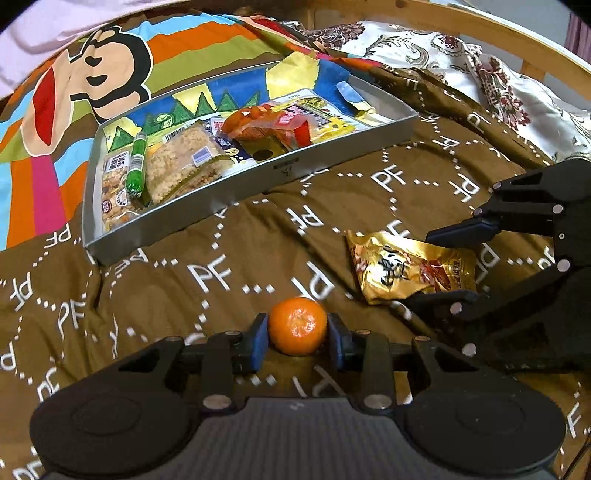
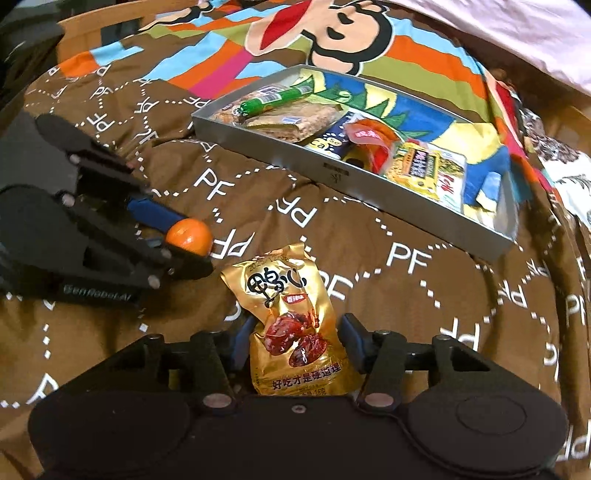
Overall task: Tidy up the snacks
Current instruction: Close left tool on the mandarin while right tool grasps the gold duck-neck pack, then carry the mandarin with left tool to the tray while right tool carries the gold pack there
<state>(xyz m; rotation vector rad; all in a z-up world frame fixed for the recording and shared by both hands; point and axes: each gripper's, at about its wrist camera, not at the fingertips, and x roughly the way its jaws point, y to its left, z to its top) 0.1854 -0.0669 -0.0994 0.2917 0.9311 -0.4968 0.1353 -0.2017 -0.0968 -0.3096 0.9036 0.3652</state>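
Observation:
A small orange mandarin (image 1: 297,326) rests on the brown "PF" blanket with my left gripper (image 1: 297,330) shut on it, a blue pad pressed against each side. The right wrist view has the same mandarin (image 2: 189,236) at the left, in the left gripper (image 2: 184,242). A gold snack packet (image 2: 291,321) lies flat on the blanket between the fingers of my right gripper (image 2: 295,334), whose pads close on its two edges. From the left wrist view, the right gripper (image 1: 439,266) straddles that packet (image 1: 402,269).
A shallow grey tray (image 1: 280,173) sits further back on the blanket, holding a green sausage stick (image 1: 136,166), a rice-crisp packet (image 1: 184,162) and several other snack packs. A floral quilt (image 1: 480,62) and the wooden bed frame (image 1: 461,18) lie beyond.

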